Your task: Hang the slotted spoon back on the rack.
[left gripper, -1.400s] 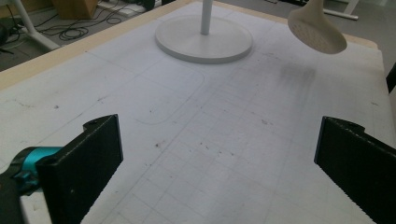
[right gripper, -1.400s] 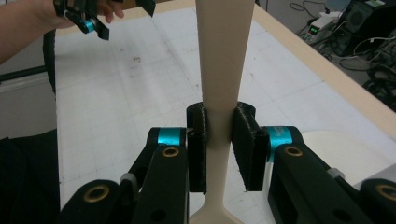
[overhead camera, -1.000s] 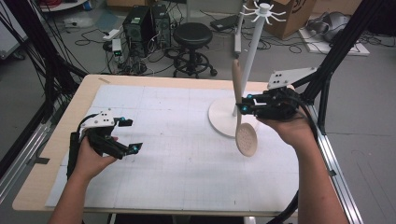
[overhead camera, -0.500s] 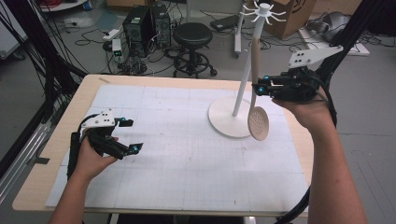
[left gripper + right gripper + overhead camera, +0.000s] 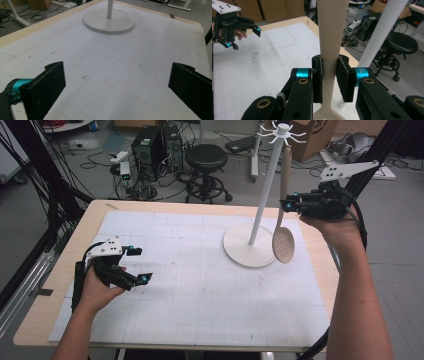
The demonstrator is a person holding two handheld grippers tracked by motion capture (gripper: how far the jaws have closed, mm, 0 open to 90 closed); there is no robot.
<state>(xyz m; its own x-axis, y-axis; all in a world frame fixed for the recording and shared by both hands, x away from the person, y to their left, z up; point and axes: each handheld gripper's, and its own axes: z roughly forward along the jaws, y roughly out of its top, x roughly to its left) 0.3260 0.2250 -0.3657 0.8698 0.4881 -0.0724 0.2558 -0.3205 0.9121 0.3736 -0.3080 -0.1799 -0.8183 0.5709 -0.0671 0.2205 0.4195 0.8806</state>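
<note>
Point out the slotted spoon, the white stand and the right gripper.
slotted spoon [image 5: 283, 244]: high view, perforated bowl.
white stand [image 5: 248, 252]: high view, round base.
right gripper [image 5: 329, 75]: right gripper view, between its fingertips.

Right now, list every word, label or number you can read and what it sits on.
None can be read.
Right gripper, shut on the spoon handle: white print on its teal band, too blurred.
Cardboard box: dark mark, too small.

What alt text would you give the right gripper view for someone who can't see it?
The right gripper has its black jaws shut on the upright wooden handle of a skimmer. A white stand pole rises at the right, and the left gripper is held open over the white mat at upper left.
</note>
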